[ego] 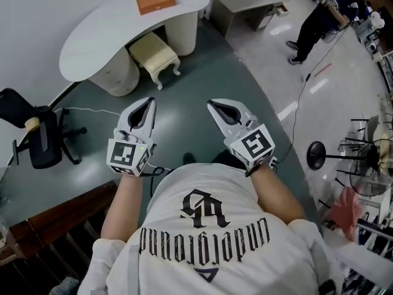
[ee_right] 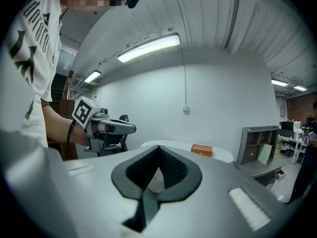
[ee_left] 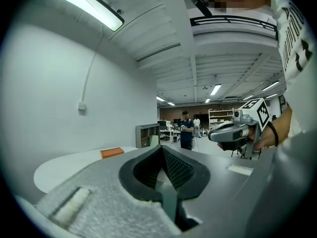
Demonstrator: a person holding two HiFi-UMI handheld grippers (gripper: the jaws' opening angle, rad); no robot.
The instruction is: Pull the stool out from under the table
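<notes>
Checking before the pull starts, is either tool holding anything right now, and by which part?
Nothing is held. The left tool and the right tool are both shut and empty, well short of the stool under the table.

A curved white table (ego: 92,39) bears an orange box (ego: 155,0); a cream stool (ego: 153,51) stands on green floor (ego: 202,82)

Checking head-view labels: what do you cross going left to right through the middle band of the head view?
black office chair → left tongs → right tongs → round black stand base
</notes>
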